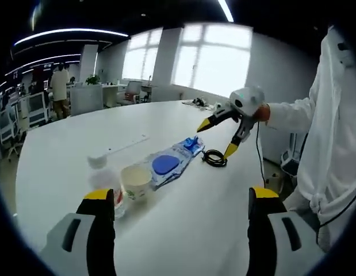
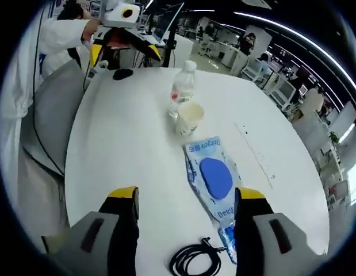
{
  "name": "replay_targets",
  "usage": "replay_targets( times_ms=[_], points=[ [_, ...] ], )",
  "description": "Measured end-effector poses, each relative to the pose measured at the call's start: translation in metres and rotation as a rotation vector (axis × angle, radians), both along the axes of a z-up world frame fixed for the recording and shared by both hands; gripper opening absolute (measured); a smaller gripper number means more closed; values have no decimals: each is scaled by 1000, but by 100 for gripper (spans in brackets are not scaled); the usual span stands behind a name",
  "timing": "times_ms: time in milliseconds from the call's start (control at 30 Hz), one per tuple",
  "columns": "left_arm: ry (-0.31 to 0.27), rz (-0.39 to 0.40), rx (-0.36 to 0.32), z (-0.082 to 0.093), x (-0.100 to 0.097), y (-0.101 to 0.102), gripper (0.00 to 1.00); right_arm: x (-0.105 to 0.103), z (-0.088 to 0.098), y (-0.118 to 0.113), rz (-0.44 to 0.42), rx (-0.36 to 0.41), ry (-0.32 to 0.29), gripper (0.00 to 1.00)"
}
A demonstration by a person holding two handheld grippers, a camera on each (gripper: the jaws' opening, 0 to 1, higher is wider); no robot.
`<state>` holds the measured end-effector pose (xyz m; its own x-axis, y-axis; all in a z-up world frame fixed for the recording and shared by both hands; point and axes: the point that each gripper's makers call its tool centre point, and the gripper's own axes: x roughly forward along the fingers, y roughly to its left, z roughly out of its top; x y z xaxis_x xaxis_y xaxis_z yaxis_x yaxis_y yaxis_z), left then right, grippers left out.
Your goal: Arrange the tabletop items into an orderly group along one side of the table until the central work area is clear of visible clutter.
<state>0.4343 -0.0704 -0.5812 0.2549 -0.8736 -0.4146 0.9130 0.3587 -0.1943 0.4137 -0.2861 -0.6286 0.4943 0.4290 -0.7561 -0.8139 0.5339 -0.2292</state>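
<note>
White worktop [image 1: 183,230] carries a bottle [image 1: 103,175], paper cup [image 1: 136,181], blue packet [image 1: 172,161] and black cable [image 1: 214,157]; both tools, left tool [image 1: 180,198] and right tool [image 2: 186,201], spread, empty.

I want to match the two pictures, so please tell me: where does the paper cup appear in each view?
Left gripper view: the paper cup is left of centre, low, between the water bottle and the blue packet.
Right gripper view: the paper cup is above centre, just below the water bottle.
Shared landmark: the coiled black cable.
</note>
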Motion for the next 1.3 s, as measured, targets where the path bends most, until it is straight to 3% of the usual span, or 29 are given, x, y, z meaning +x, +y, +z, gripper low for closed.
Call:
replay_targets(
  times_ms=[200,433,733,1000,1300],
  points=[
    [0,11,17,-1,-11,-3,100,-28,3,-24,-130,103,-16,66],
    [11,7,40,-8,-26,-8,100,-60,0,-54,-241,160,-13,68],
    [18,15,44,-10,-42,-17,100,-104,-17,-87,-360,203,20,68],
    [37,24,54,-20,-57,-20,100,-128,-25,-100,-419,217,37,68],
    [65,67,57,-35,-60,-13,100,-135,-28,-103,-439,227,47,68]
  ],
)
